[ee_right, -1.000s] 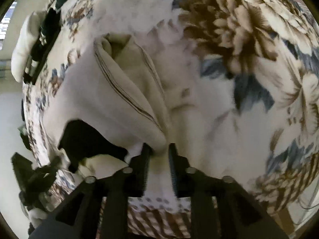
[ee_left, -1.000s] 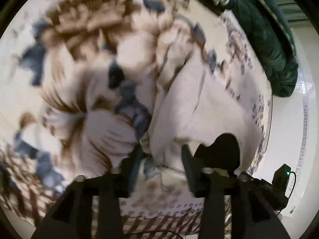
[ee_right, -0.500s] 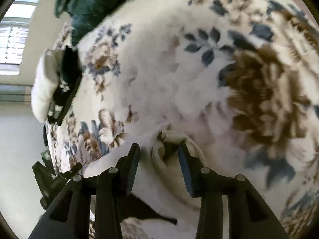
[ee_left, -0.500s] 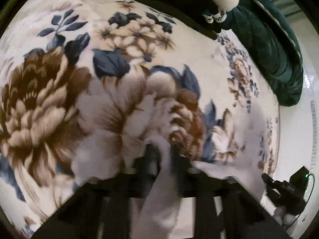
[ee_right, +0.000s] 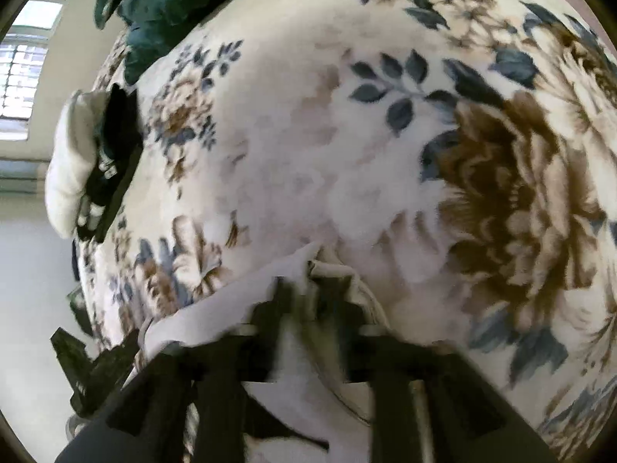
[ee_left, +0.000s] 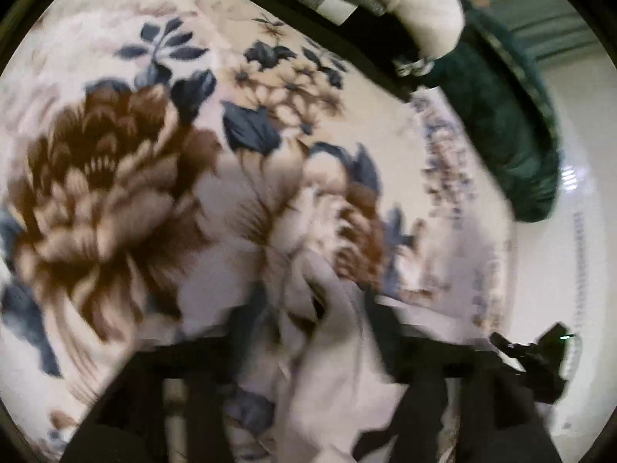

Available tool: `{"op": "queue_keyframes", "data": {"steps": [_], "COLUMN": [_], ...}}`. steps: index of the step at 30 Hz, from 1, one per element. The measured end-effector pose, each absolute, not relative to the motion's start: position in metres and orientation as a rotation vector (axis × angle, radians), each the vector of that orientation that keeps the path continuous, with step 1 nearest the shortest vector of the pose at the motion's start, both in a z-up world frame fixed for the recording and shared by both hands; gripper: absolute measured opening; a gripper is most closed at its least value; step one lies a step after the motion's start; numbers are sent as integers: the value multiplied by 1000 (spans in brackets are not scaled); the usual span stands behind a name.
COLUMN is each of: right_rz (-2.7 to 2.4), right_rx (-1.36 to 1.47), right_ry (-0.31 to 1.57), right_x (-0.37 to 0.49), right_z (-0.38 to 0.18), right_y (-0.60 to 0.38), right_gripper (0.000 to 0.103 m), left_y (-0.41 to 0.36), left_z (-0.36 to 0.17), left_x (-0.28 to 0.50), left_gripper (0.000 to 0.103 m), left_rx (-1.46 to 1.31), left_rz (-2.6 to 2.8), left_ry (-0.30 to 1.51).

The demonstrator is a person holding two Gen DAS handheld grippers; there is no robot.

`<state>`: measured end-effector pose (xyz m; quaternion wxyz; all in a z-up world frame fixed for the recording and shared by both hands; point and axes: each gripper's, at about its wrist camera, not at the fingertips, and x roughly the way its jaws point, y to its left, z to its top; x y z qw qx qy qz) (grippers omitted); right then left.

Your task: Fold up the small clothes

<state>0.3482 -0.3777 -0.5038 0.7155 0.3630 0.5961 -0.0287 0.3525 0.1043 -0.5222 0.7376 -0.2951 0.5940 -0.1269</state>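
While both views are smeared by motion, the pale garment (ee_left: 327,347) can be seen bunched between the fingers of the left gripper (ee_left: 308,316), which is clamped on a thick gather of it; the cloth hangs toward the camera above the floral bedspread (ee_left: 115,193). From the right wrist view, the right gripper (ee_right: 308,293) is likewise closed on a corner of the same garment (ee_right: 216,316), with a taut edge running off to the left.

Risks noted:
- Uneven grasp. Left gripper holds a wad, not a clean edge; the fold would likely land crooked or creased.
- Slip. Soft fabric under tension between two grips may pull free of the shallower right hold.
- Snagging. Plush bedspread could drag a trailing hem and undo alignment.
- Stacked clothes (ee_left: 385,7) at the far edge lie well apart; no interference expected.
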Motion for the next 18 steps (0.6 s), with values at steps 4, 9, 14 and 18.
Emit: {"op": "queue_keyframes", "data": {"steps": [4, 9, 14, 18], "right_rz": [52, 229, 341, 380], "right_rx": [808, 930, 952, 978], "right_ry": [1334, 1403, 1419, 1394], "right_x": [329, 317, 328, 333], "right_z": [-511, -561, -584, -583], "right_y": [-390, -391, -372, -367], "right_gripper": [76, 90, 97, 77], "left_y": [104, 93, 83, 67], "left_z": [-554, -573, -571, -560], "left_x": [332, 325, 330, 328], "left_gripper": [70, 70, 71, 32], "left_rx": [-799, -852, -843, -795], "left_rz": [-364, -430, -447, -469], "left_ry": [1352, 1358, 1352, 1326]}}
